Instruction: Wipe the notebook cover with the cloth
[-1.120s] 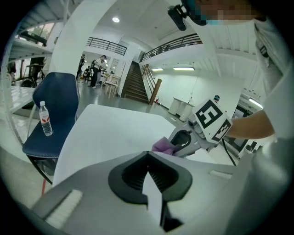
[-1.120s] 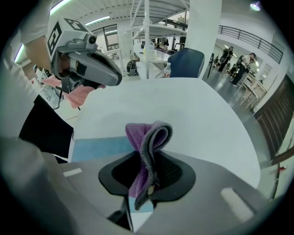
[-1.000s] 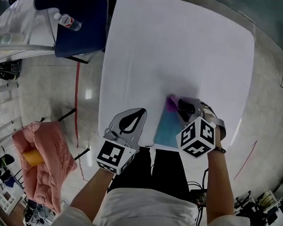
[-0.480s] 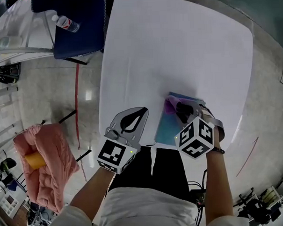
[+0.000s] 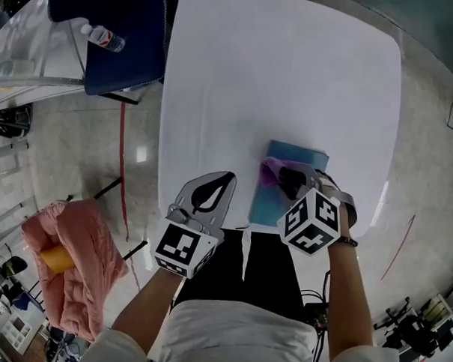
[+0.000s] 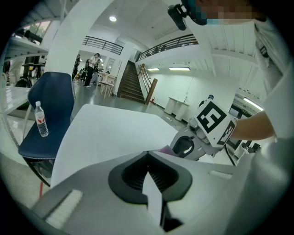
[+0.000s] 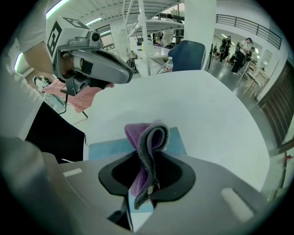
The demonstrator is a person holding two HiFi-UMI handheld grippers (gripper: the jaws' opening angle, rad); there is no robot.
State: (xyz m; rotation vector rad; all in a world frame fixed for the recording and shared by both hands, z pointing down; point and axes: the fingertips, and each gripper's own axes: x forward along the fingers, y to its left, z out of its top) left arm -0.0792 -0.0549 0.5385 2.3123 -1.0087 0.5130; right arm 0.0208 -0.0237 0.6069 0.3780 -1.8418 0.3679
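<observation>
On the white table, near its front edge, lies a light blue notebook. My right gripper is shut on a folded purple and grey cloth and presses it on the notebook's cover. In the right gripper view the cloth stands up between the jaws, over the notebook. My left gripper hovers at the table's front edge, left of the notebook, shut with nothing in it. The left gripper view shows its shut jaws and the right gripper beyond.
A dark blue chair with a water bottle on its seat stands off the table's far left corner. A pink bundle with a yellow roll lies on the floor at left. The person's body is at the table's near edge.
My right gripper has drawn the cloth back toward me along the cover, so the notebook's far end now shows. The left gripper has stayed put.
</observation>
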